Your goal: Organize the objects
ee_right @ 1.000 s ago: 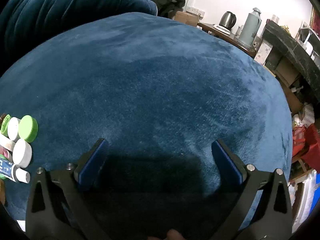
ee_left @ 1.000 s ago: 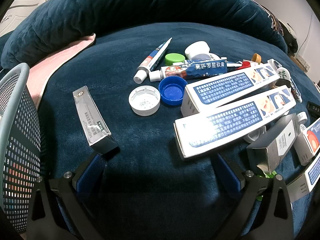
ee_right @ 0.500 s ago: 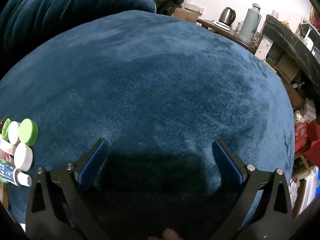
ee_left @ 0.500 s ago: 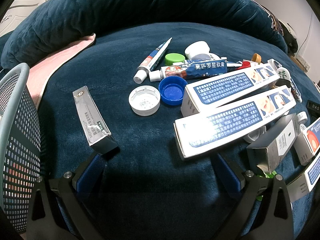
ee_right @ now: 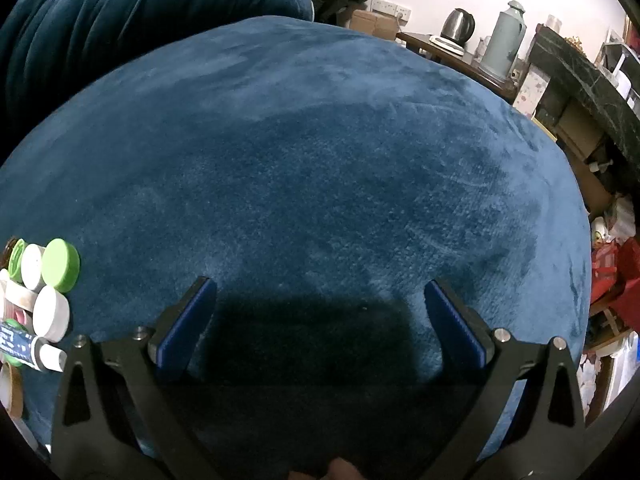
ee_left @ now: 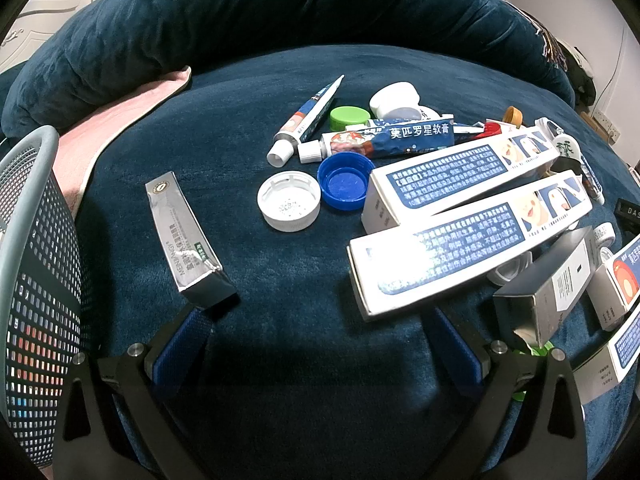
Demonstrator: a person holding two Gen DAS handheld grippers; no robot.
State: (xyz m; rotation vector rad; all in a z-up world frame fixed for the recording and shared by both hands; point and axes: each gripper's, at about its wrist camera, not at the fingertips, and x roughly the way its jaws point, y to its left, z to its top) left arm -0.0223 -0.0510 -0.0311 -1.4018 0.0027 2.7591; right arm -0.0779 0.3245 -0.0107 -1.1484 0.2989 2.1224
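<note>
Left claw [ee_left: 320, 332]: fingers spread wide, nothing between them, low over the blue blanket [ee_left: 280, 280]. Silver box [ee_left: 182, 236] lies just ahead of my left finger [ee_left: 180, 348], its near end almost at the fingertip; contact cannot be judged. Mesh basket [ee_left: 28, 240] stands at far left, beside the silver box.

Ahead, centre: white cap [ee_left: 289, 201] and blue cap [ee_left: 346, 181], both open side up, touching or nearly so. Beyond them two tubes [ee_left: 308, 118], a green cap [ee_left: 350, 117] and a white jar [ee_left: 394, 98]. To the right, two long white boxes [ee_left: 460, 178] side by side, the nearer one [ee_left: 460, 248] propped at a tilt. A grey box [ee_left: 548, 296] with a torn end sits near my right finger [ee_left: 456, 348], amid more cartons at the edge.

Right claw [ee_right: 320, 316]: fingers apart, empty, over bare blanket [ee_right: 320, 160]. Green cap [ee_right: 61, 265], white caps [ee_right: 51, 312] and a tube [ee_right: 28, 350] cluster at the far left edge. Kettle [ee_right: 458, 26] and flask [ee_right: 503, 38] on a table behind.
</note>
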